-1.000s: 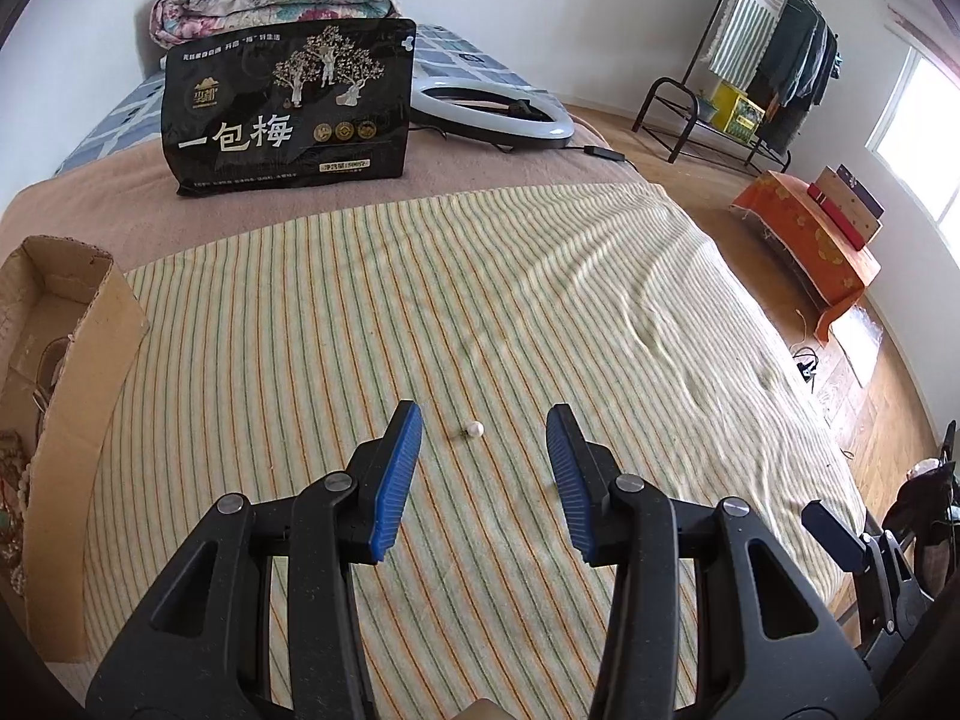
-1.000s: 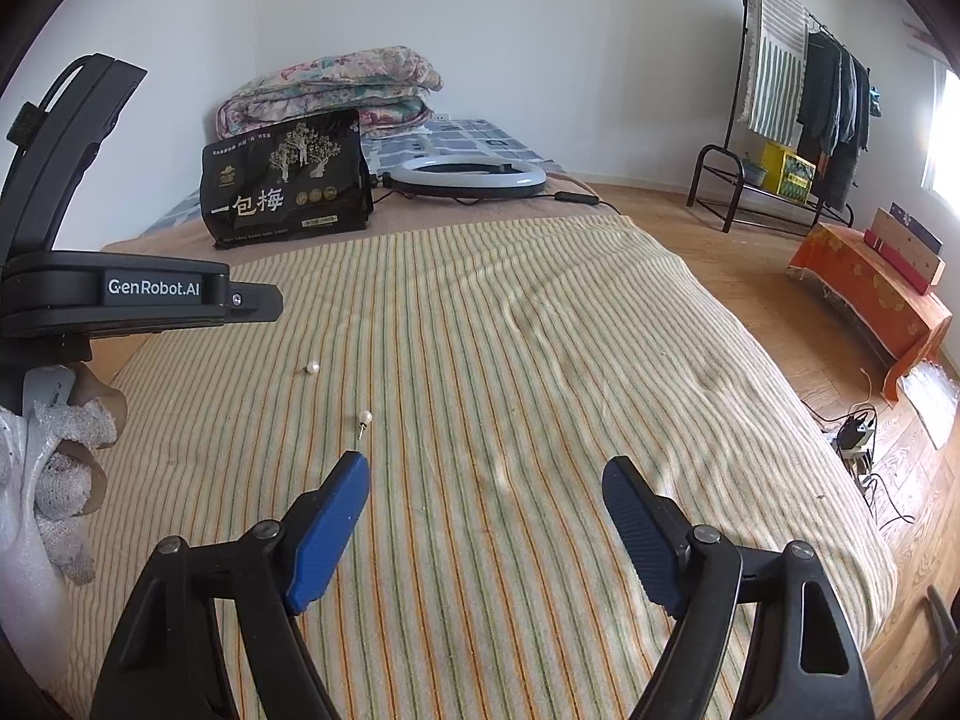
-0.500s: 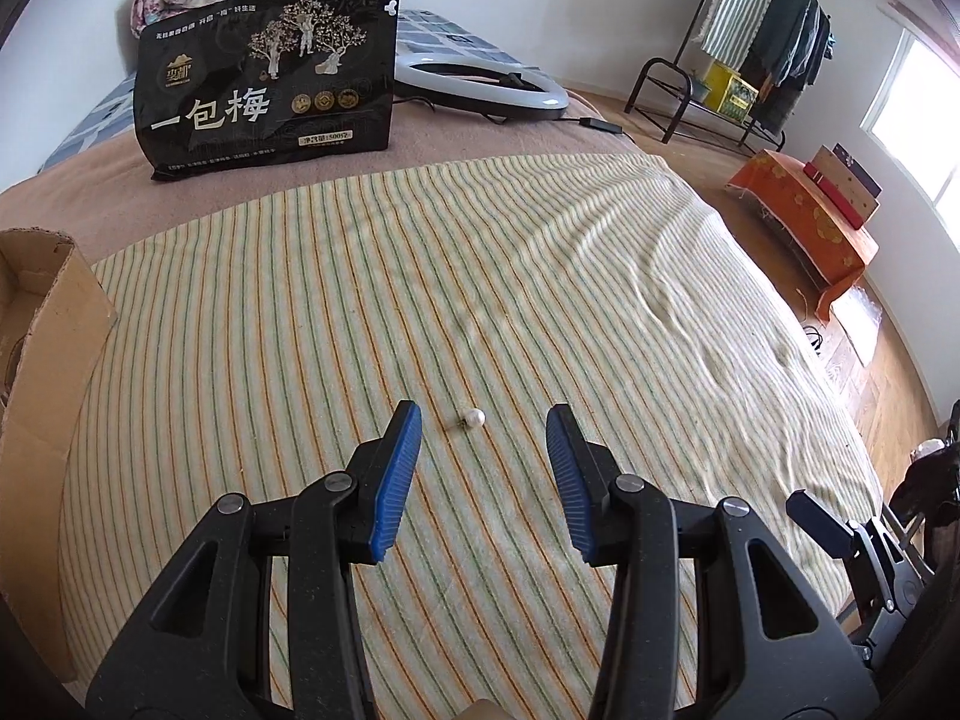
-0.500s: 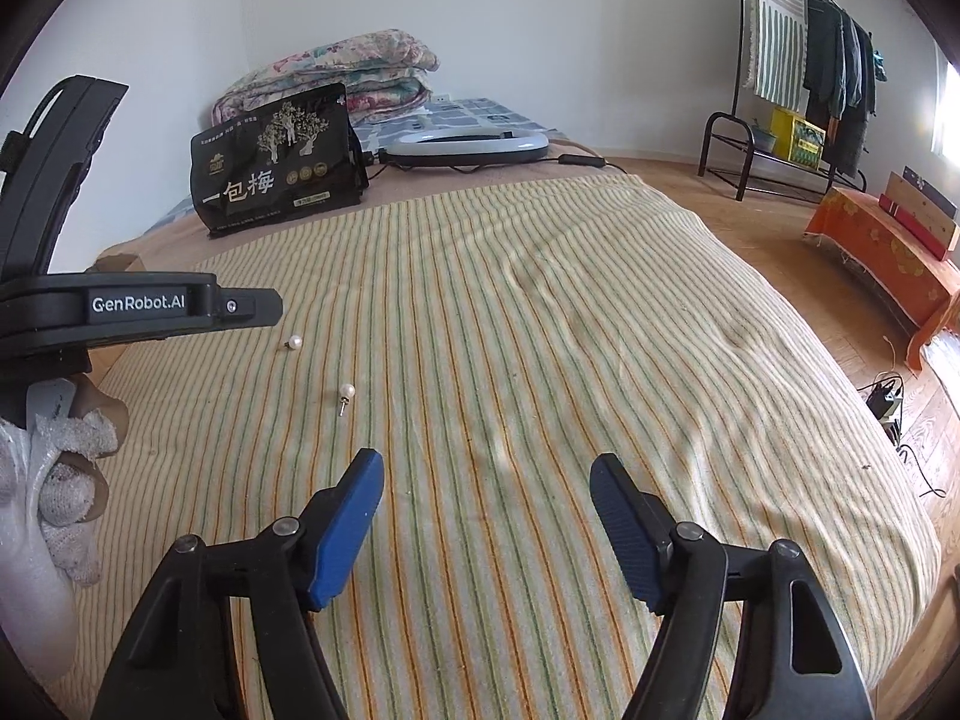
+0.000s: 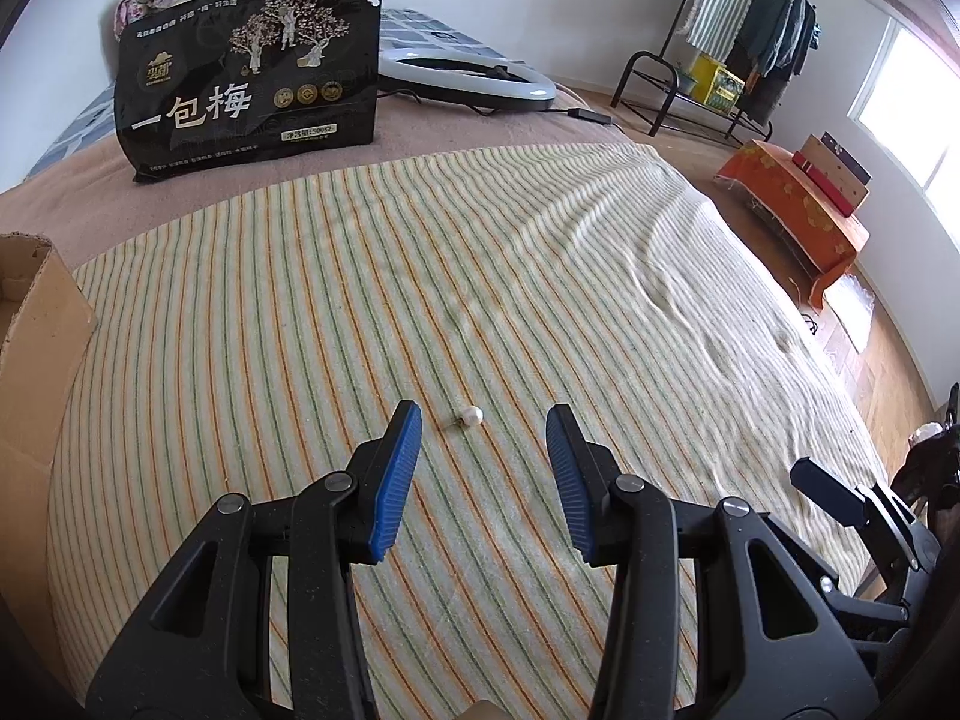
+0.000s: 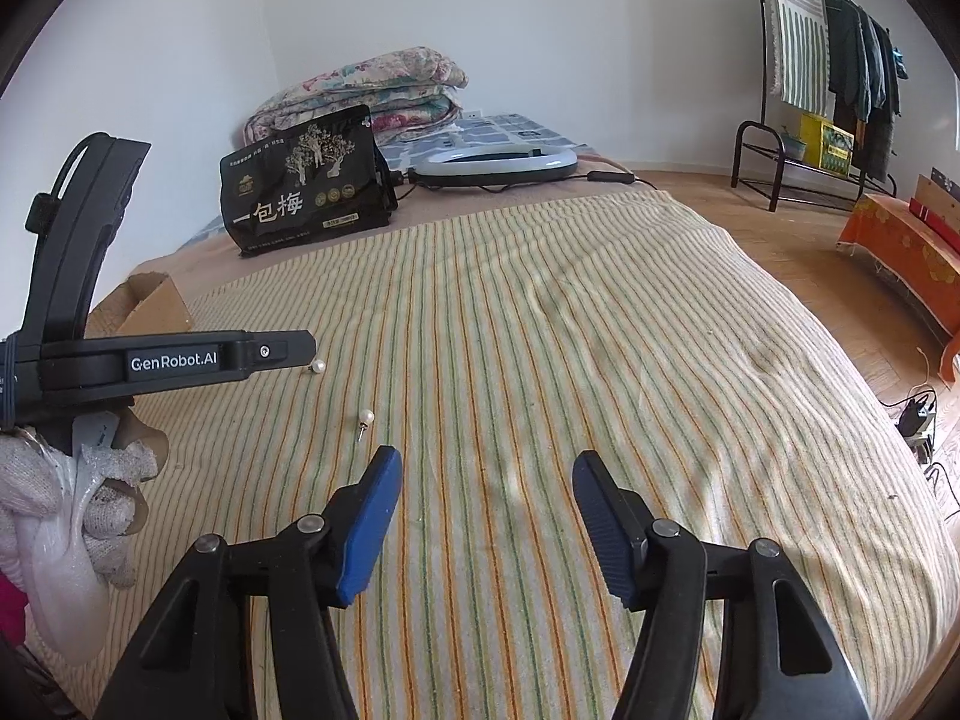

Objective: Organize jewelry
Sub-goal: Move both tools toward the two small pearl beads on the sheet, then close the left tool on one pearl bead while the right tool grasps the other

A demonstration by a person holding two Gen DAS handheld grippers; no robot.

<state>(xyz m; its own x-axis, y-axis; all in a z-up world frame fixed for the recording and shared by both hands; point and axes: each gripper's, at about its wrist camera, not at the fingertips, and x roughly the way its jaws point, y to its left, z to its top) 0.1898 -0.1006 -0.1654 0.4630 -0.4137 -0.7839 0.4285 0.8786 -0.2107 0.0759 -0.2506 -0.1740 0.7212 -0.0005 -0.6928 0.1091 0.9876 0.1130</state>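
A small pearl stud earring (image 5: 471,416) lies on the striped blanket (image 5: 540,252) just ahead of my open, empty left gripper (image 5: 485,429), between its blue fingertips. In the right wrist view that pearl (image 6: 317,366) sits by the left gripper's tip, and a second pearl stud (image 6: 365,419) lies just ahead and left of my open, empty right gripper (image 6: 486,471). A cardboard box (image 5: 33,324) stands at the blanket's left edge; what is inside it is hidden.
A black snack bag (image 5: 252,78) stands at the far end of the bed, with a ring light (image 5: 465,79) and folded quilts (image 6: 360,93) behind. The bed's right edge drops to a wooden floor with an orange-covered bench (image 5: 798,210) and a clothes rack (image 5: 732,30).
The left gripper has moved forward over the blanket, so the bag looks nearer and the box has slid left. The right gripper has shifted left and forward, nearer the second pearl stud.
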